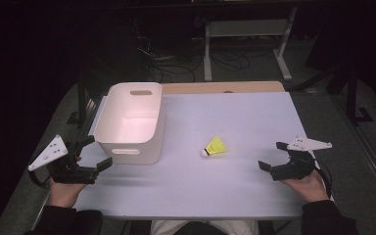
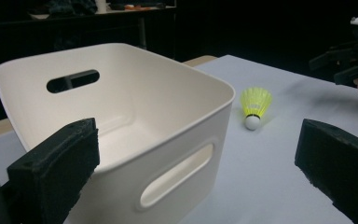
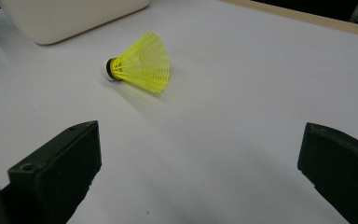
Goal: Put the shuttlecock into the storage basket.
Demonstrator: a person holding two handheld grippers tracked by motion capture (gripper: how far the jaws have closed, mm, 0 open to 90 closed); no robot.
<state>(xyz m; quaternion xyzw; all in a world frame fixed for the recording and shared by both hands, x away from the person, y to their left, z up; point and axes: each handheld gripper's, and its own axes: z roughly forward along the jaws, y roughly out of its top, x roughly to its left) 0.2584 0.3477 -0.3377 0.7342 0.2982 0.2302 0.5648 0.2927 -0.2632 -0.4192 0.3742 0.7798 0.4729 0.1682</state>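
A yellow shuttlecock (image 1: 216,146) with a white cork tip lies on its side on the white table top (image 1: 235,122), right of a white plastic bin (image 1: 130,122) that holds nothing. My left gripper (image 1: 96,152) is open near the bin's front left corner, and its own view shows the bin (image 2: 121,121) close ahead with the shuttlecock (image 2: 255,105) beyond it. My right gripper (image 1: 273,155) is open at the table's right side. In its view the shuttlecock (image 3: 140,65) lies ahead of the jaws, a little to the left, apart from them.
A wooden strip (image 1: 223,87) runs along the table's far edge. Behind the table, metal frame legs (image 1: 208,54) and cables lie on the dark floor. The bin's corner (image 3: 70,18) lies beyond the shuttlecock in the right gripper view.
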